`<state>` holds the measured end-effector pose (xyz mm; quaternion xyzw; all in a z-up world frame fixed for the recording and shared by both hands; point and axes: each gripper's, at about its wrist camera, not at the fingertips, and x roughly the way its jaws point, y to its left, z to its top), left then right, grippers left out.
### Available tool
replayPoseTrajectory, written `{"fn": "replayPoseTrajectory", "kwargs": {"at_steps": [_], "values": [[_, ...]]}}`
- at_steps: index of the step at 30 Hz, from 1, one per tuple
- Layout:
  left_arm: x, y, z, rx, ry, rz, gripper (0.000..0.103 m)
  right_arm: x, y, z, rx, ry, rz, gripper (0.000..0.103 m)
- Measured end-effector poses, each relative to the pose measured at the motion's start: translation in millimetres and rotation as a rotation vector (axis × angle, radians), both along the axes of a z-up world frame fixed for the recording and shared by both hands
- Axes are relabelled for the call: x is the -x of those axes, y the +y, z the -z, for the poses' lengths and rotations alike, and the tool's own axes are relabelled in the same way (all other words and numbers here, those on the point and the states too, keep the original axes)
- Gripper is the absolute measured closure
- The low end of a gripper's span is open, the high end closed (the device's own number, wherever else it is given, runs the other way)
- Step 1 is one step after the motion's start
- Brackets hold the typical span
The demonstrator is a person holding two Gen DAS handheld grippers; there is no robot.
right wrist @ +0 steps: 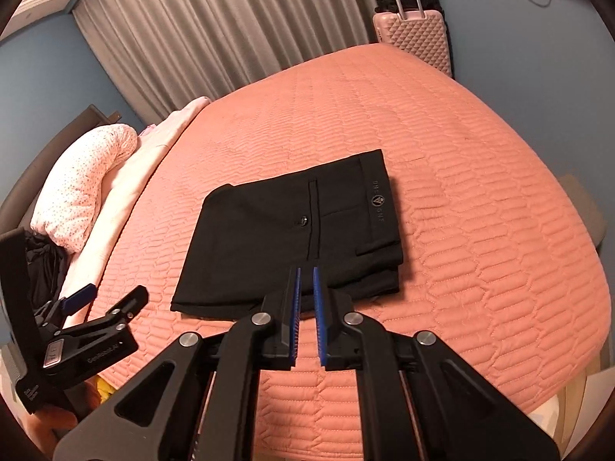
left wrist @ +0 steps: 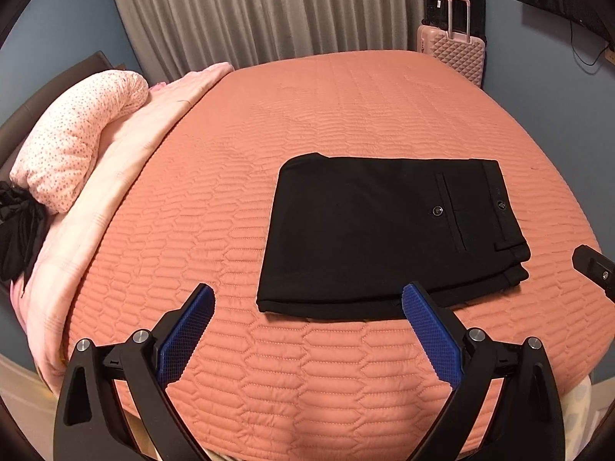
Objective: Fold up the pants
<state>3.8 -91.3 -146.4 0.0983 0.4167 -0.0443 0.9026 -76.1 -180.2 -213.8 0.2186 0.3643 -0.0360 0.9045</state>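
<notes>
Pants (left wrist: 384,230) lie ahead of the left gripper (left wrist: 307,307) in its own view, folded into a compact black rectangle on the quilted bedspread (left wrist: 346,107), waistband to the right. The jaws stand wide apart with nothing between them, above the near hem.

Seen from the right wrist, the right gripper (right wrist: 305,280) is nearly clenched, its blue pads a sliver apart and holding nothing, with the bundle just beyond its tips. The fold looks finished, so the good move is to draw both tools straight away without brushing the stacked edges.
</notes>
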Motion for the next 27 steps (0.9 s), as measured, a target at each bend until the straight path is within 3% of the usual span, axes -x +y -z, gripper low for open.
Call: {"fn": "replayPoseTrajectory", "kwargs": {"at_steps": [8, 11, 13, 16, 19, 23, 27], "values": [[-14, 13, 20, 0.026, 0.056, -0.007, 0.006, -10, -2, 9, 0.000, 0.027, -0.011, 0.095], [-30, 32, 39, 0.139, 0.144, -0.003, 0.006, -15, -12, 18, -0.036, 0.040, -0.017, 0.095], [-48, 58, 62, 0.272, 0.241, -0.033, 0.006, -18, -21, 30, -0.076, 0.060, -0.024, 0.095], [-70, 92, 85, 0.378, 0.306, -0.075, 0.006, -22, -37, 42, -0.055, 0.089, -0.027, 0.095], [-97, 116, 101, 0.332, 0.287, -0.109, 0.006, -39, -58, 56, -0.007, 0.117, -0.062, 0.095], [-131, 116, 120, 0.322, 0.330, -0.036, 0.006, -67, -87, 77, -0.007, 0.168, -0.084, 0.095], [-146, 99, 135, 0.251, 0.368, 0.019, 0.007, -80, -104, 90, -0.026, 0.221, -0.060, 0.095]]}}
